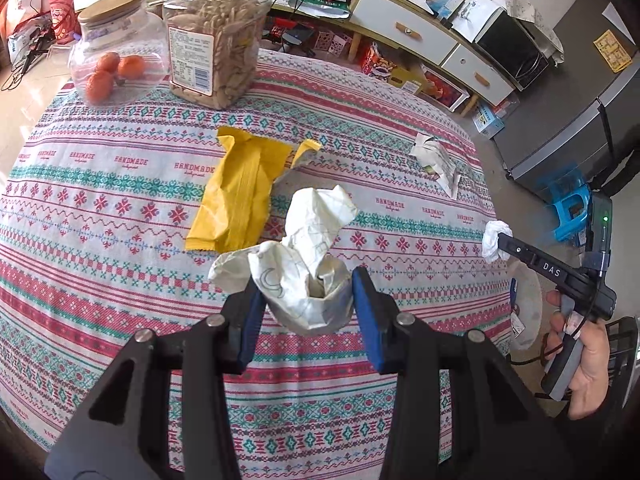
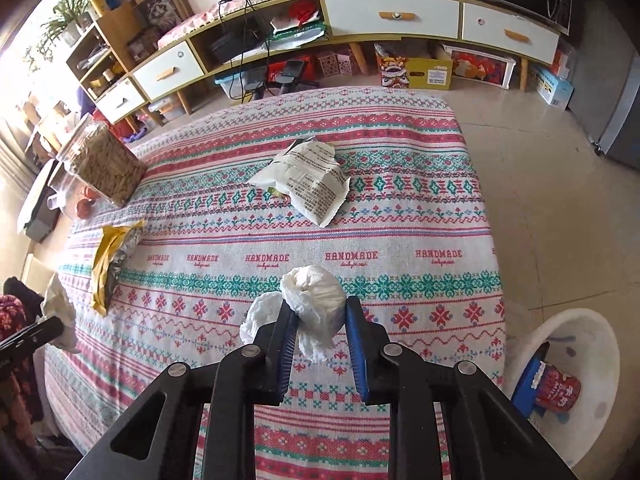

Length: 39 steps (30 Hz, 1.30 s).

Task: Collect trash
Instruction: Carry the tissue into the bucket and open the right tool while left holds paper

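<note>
Both claws loaded. Left claw (image 1: 308, 300) is clamped on a crumpled sheet of paper (image 1: 304, 256), pads pressing both sides, held over the worktop (image 1: 120, 240). Right claw (image 2: 322, 320) is closed on a white tissue wad (image 2: 314, 300), also clear of the cloth. Step in hand, as I read it: carry both loads to the white bin (image 2: 592, 336), which sits on the floor off the worktop edge at about 4 o'clock in the right wrist view. To do it well: keep squeeze constant, since tissue is soft and part of it hangs outside the left pad, so it could snag or tear; lift clear of the cloth before swinging; centre each claw over the bin mouth before releasing; drop one at a time so the claws don't collide. Count: two pieces in the claws, one each; two pieces left on the worktop, a yellow wrapper (image 1: 236, 196) at 11 o'clock of the left claw and a white printed packet (image 2: 308, 176) at 12 o'clock of the right claw; two jars (image 1: 216, 36); three oranges (image 1: 116, 72) in the round jar; one bin, with a red can (image 2: 558, 390) already inside.
</note>
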Each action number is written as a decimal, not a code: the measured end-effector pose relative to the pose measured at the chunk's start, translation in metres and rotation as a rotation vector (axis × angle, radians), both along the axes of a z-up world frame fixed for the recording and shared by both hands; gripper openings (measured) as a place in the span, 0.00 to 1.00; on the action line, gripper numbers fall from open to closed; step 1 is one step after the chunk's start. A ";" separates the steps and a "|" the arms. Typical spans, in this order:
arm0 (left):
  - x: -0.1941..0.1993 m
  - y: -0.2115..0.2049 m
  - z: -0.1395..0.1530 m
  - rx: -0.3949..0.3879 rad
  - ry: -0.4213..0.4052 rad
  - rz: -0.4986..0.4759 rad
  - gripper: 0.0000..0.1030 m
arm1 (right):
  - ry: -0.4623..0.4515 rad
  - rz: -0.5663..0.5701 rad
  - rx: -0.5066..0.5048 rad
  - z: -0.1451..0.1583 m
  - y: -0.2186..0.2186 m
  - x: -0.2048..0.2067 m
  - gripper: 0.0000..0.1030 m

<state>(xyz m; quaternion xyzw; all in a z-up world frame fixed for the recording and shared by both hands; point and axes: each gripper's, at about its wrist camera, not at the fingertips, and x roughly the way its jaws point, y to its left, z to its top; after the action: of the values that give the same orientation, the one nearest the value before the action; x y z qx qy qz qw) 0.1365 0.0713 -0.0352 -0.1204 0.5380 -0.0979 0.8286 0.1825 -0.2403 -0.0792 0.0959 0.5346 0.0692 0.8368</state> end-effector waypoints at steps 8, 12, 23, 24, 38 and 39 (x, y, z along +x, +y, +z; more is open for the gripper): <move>-0.005 -0.040 0.000 0.022 -0.015 -0.067 0.43 | -0.023 -0.019 0.016 0.017 -0.028 -0.031 0.24; -0.009 -0.058 -0.001 0.027 -0.016 -0.097 0.43 | -0.023 -0.040 0.024 0.021 -0.047 -0.045 0.24; -0.016 -0.115 -0.004 0.048 -0.026 -0.191 0.43 | -0.032 -0.121 0.027 0.026 -0.108 -0.085 0.24; -0.017 -0.120 -0.005 0.049 -0.026 -0.199 0.43 | -0.031 -0.129 0.025 0.026 -0.114 -0.089 0.24; -0.028 -0.201 -0.014 0.095 -0.029 -0.334 0.43 | 0.007 -0.255 0.017 0.011 -0.197 -0.139 0.24; -0.029 -0.206 -0.014 0.095 -0.029 -0.342 0.43 | 0.012 -0.263 0.017 0.009 -0.201 -0.142 0.24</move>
<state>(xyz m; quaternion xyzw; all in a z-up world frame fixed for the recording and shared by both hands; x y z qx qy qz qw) 0.1076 -0.1349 -0.0494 0.0137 0.5425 -0.2138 0.8123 0.0406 -0.4416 -0.0702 0.1725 0.5219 -0.0371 0.8346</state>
